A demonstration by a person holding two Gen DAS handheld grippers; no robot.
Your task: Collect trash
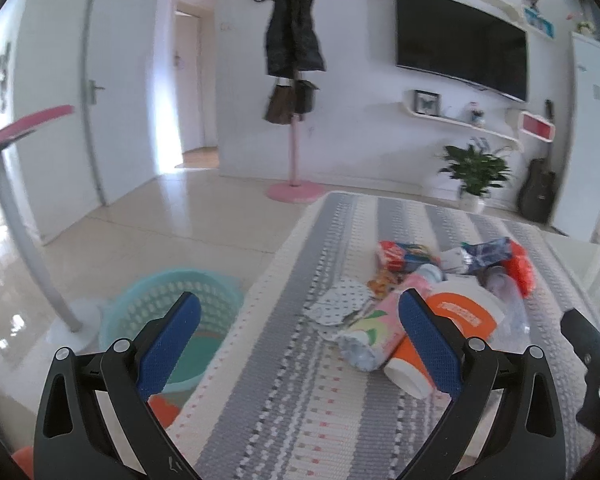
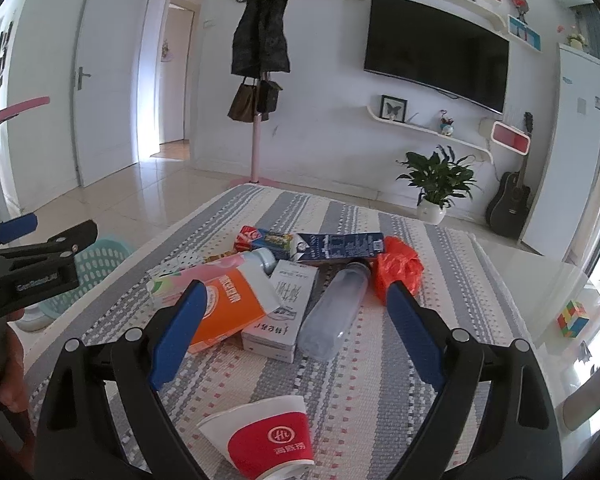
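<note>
Worktop [image 2: 380, 380]: covered by a grey-and-cream striped cloth, carrying the trash heap in the middle.
Basket [image 1: 172, 292]: teal, perforated, on the floor just left of the worktop edge.
Trash heap: an orange-and-white carton [image 2: 236, 308] on the basket side, a white box [image 2: 280, 312] touching it, a clear plastic bottle [image 2: 336, 312] lying next, a crumpled red bag [image 2: 400, 264] farthest from the basket — a dark blue carton [image 2: 340, 246] behind them.
Paper cup [image 2: 268, 440]: red band, on its side, apart from the heap, at the near edge.
Left hand-held gripper [image 1: 300, 332]: fingers wide apart, nothing between them — one pad over the basket, the other over the heap.
Right hand-held gripper [image 2: 296, 312]: fingers wide apart above the heap, clamping nothing.
</note>
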